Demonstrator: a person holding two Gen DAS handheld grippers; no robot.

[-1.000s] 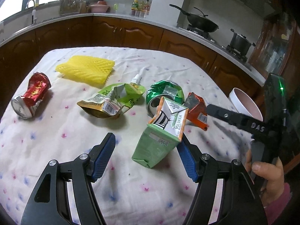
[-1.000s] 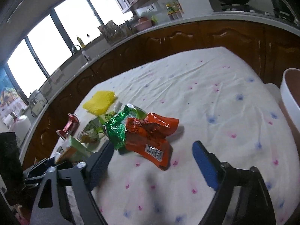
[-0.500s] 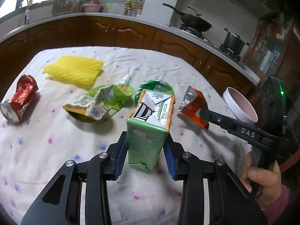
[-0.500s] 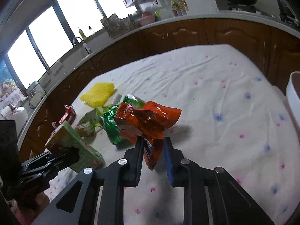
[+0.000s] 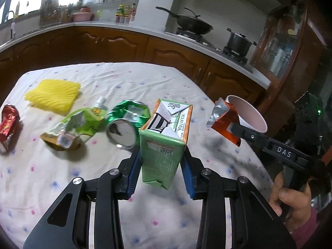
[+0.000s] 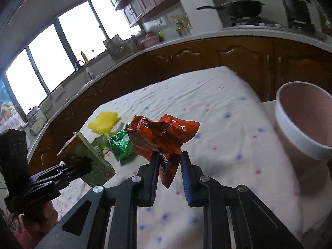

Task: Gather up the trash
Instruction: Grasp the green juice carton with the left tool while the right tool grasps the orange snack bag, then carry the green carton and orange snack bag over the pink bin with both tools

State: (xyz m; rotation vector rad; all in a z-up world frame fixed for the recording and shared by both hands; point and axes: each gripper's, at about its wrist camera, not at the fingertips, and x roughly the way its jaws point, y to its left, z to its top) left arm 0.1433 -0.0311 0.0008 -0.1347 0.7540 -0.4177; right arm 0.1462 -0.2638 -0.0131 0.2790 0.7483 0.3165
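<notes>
My left gripper is shut on a green drink carton and holds it above the table; the carton also shows in the right wrist view. My right gripper is shut on an orange snack wrapper, lifted off the cloth; it also shows in the left wrist view, near the pink and white bin. The bin stands at the table's right edge.
On the spotted tablecloth lie a green crushed wrapper, a light green pouch, a yellow foam net and a red crushed can. Kitchen counters with a wok and a pot stand behind.
Both grippers, shut on their items half a second ago, have lifted them higher. The orange wrapper has moved right, toward the bin. The carton is now clear of the cloth.
</notes>
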